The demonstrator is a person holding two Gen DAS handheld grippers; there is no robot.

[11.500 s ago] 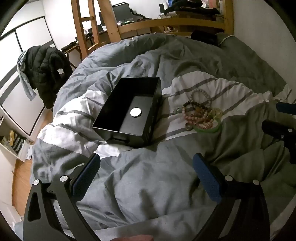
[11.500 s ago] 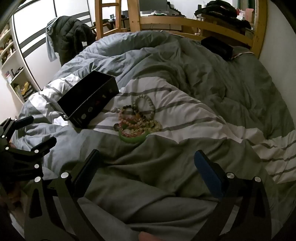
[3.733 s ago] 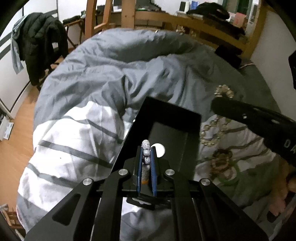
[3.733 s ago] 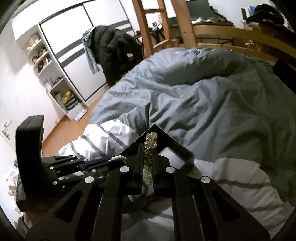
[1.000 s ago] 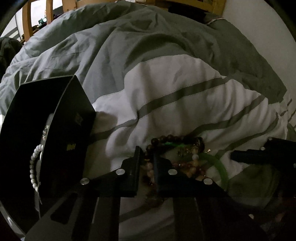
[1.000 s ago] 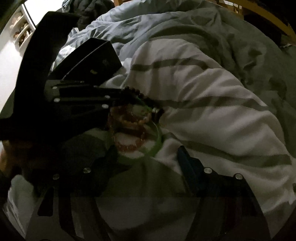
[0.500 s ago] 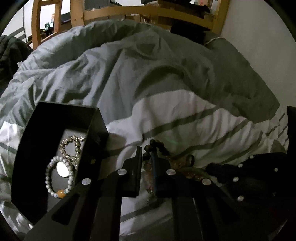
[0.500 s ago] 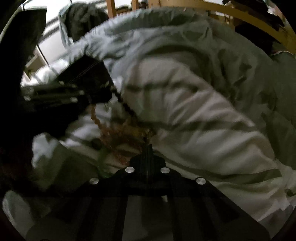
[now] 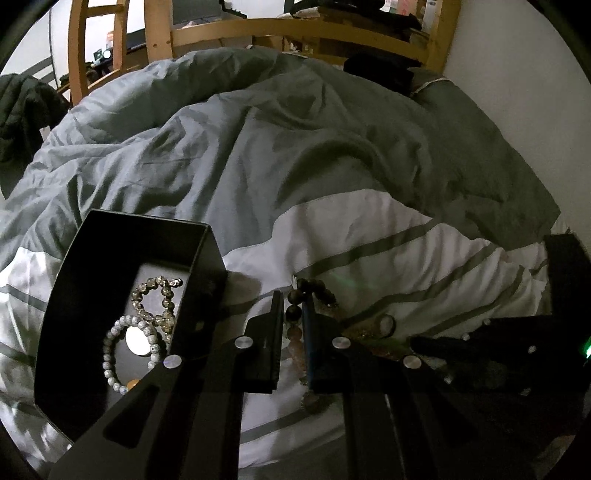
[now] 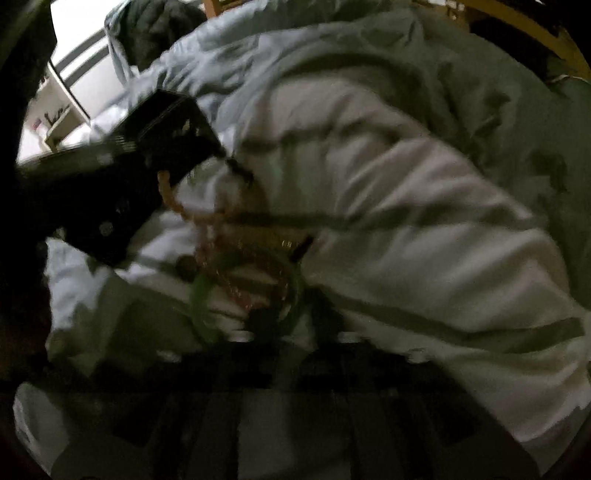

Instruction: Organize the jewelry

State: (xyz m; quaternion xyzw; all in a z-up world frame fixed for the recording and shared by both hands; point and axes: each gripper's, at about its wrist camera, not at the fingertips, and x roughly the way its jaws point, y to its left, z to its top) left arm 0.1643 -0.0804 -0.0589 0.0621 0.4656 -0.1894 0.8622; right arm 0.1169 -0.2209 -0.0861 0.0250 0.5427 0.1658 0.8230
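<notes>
Sitting open-topped on the striped duvet, at the left of the left wrist view: a black box. Lying on its floor: a clear bead bracelet towards the far wall, a white bead bracelet nearer, looping round a pale round disc.

Clamping tight on a dark bead bracelet: the left gripper, with pink beads hanging between its fingers down to the bedding. Resting just right of it on the white stripe: the remaining bracelet pile.

Showing blurred in the right wrist view: the right gripper, its jaws just now opening and standing apart, the rim of a green bangle passing between them without being pinched.

Standing just beside the left gripper's left finger: the box's near wall. Crowding in close from the right: the right gripper. Lying bare beyond the pile: rumpled duvet, running up to the wooden bed frame.
</notes>
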